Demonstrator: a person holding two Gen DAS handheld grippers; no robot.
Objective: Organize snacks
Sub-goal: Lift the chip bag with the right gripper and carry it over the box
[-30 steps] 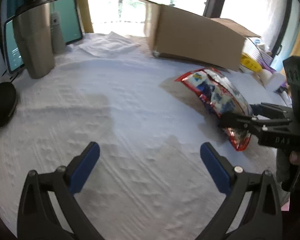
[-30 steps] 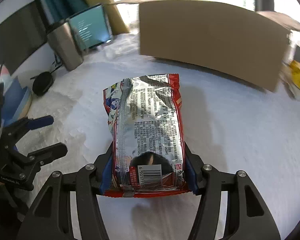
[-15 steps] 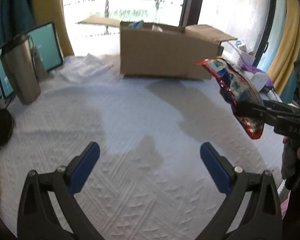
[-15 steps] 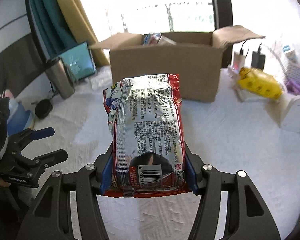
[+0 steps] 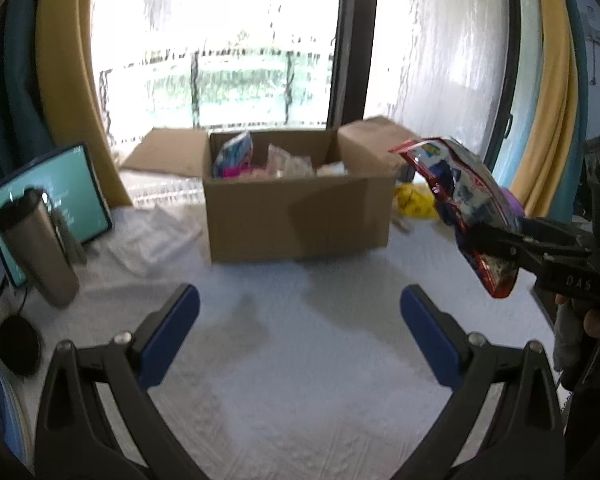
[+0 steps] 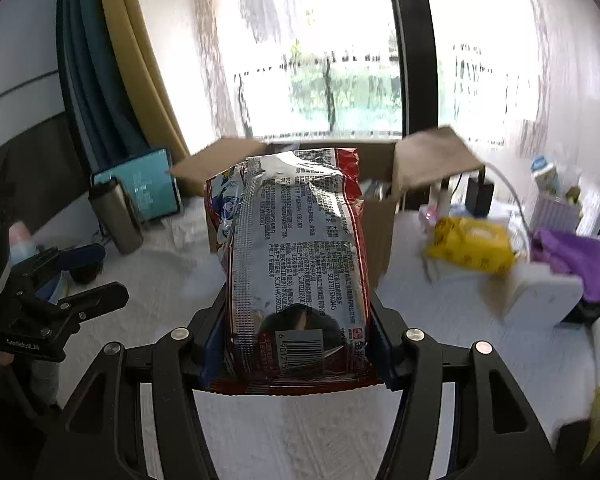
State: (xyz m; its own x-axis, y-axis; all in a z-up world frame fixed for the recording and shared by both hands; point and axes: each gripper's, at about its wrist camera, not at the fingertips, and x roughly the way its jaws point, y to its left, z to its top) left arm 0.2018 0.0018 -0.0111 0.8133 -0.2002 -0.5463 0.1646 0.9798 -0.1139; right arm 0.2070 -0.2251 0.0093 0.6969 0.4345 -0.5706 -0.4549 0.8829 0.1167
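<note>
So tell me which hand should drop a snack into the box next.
The right. Its gripper is already shut on the snack bag, held up off the table and facing the open box. The left gripper hangs open with nothing between its jaws.

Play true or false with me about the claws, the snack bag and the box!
1. The right claw grips the snack bag. True.
2. The left claw holds a bag too. False: it is open and empty.
3. The cardboard box is closed. False: its flaps are open, with snacks inside.
4. The snack bag is up off the white cloth. True.
5. A metal tumbler stands left of the box. True.
</note>
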